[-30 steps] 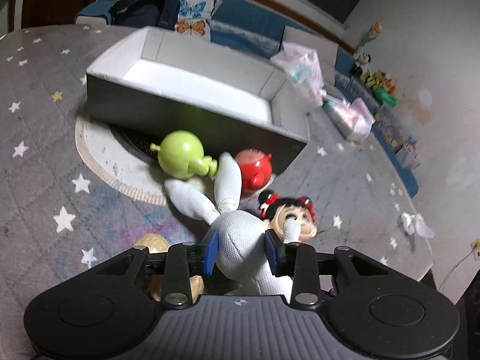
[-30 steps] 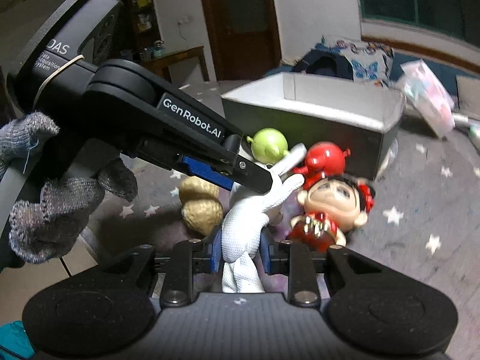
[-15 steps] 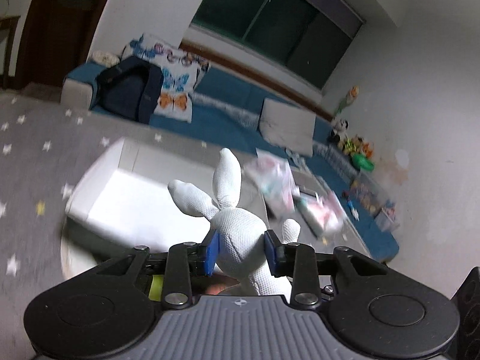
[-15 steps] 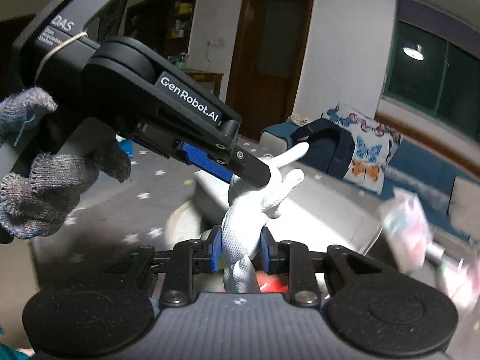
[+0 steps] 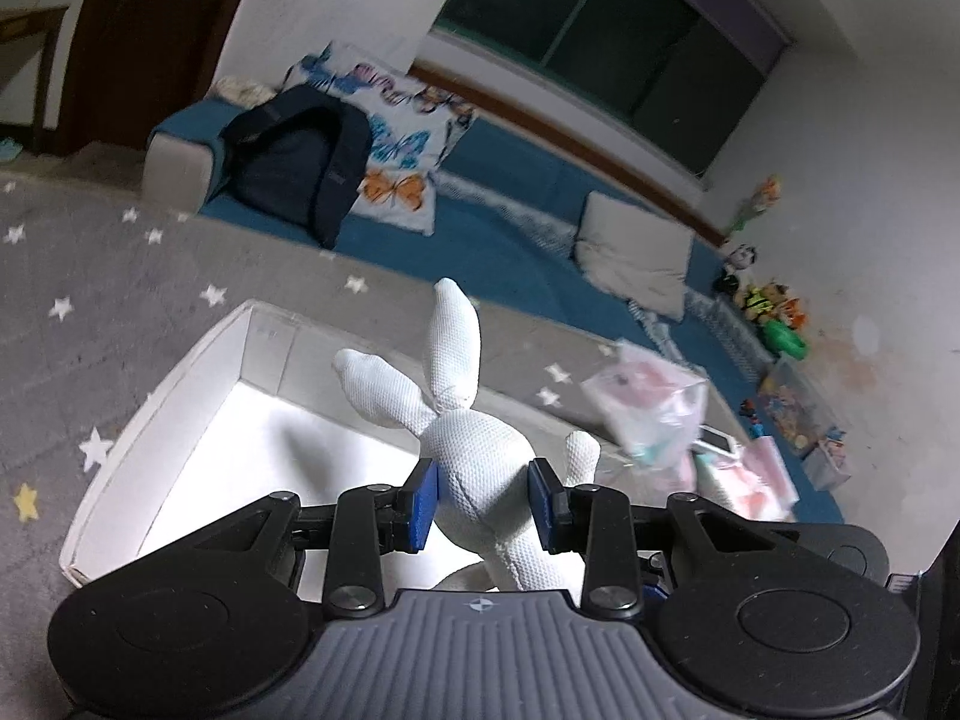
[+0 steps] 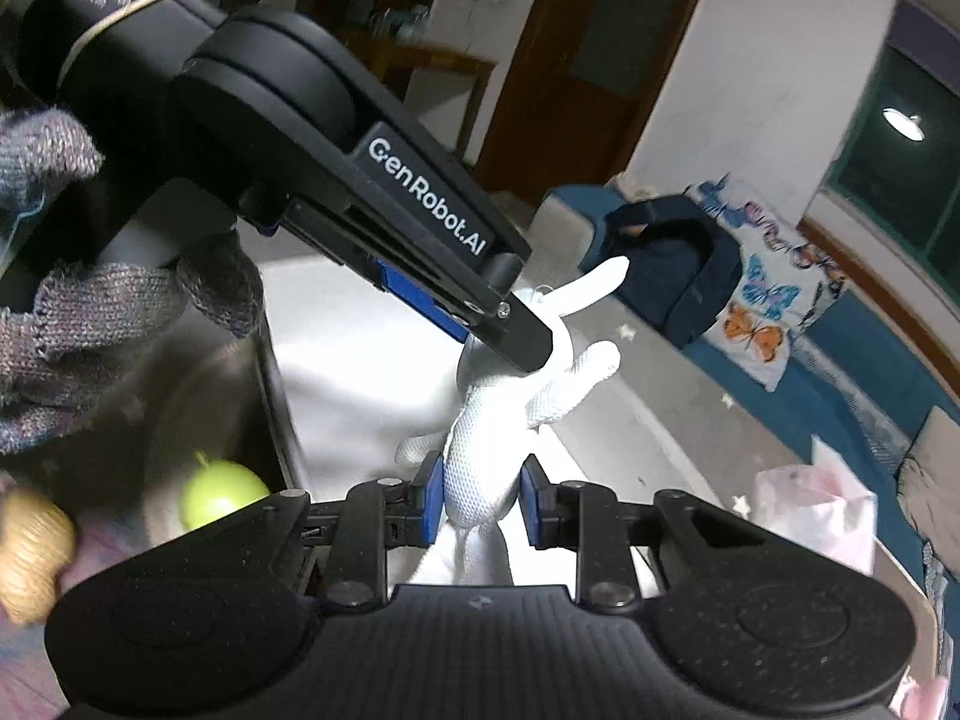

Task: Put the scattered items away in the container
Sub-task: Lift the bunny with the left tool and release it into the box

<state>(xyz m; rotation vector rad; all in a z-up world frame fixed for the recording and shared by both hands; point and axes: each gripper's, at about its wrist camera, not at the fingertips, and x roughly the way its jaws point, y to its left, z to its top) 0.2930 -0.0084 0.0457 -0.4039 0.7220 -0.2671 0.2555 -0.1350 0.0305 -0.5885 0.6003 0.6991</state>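
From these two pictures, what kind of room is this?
Probably a home living or play room: a blue sofa with butterfly cushions, a star-patterned grey carpet, and small toys lined up along the wall.

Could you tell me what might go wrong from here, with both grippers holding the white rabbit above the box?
1. Both the left gripper and the right gripper clamp the white fabric rabbit toy; if only one opens, it may dangle or be tugged rather than drop.
2. The rabbit hangs near the front wall of the white-lined open box, so a release might catch the rim.
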